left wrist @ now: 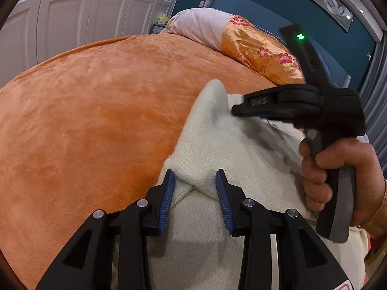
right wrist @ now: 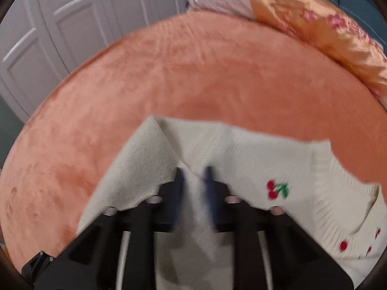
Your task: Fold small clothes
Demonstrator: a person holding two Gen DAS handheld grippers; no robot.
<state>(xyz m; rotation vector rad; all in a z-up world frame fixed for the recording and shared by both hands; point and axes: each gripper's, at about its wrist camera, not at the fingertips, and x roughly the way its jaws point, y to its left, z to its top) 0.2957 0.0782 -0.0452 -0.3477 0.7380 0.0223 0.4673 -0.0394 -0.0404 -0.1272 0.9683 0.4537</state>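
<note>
Your cream knit sweater (left wrist: 217,145) lies on the bed, at about 5 o'clock in the left wrist view; its surface is a fine, soft rib knit, with a thicker ribbed band along one edge and a small embroidered cherry motif (right wrist: 278,189) in red and green; more red marks sit near the lower right edge in the right wrist view. Your left claw (left wrist: 195,183) stands partly open, its ridged blue pads (left wrist: 167,200) flanking a pinched fold of the knit; the fabric bunches between them and they appear to hold it. Your right claw (right wrist: 193,181) is nearly closed on a raised ridge of the same sweater, its image blurred; in the left wrist view its black tip lifts a soft peak of knit at 1 o'clock, your hand (left wrist: 338,176) wrapped round the grey-and-black handle. Beneath spreads a plush orange blanket (left wrist: 96,108), velvety and mottled; beyond it, at 12 o'clock, a glossy satin floral pillow (left wrist: 256,48); panelled white doors (left wrist: 72,12) at 11 o'clock.
</note>
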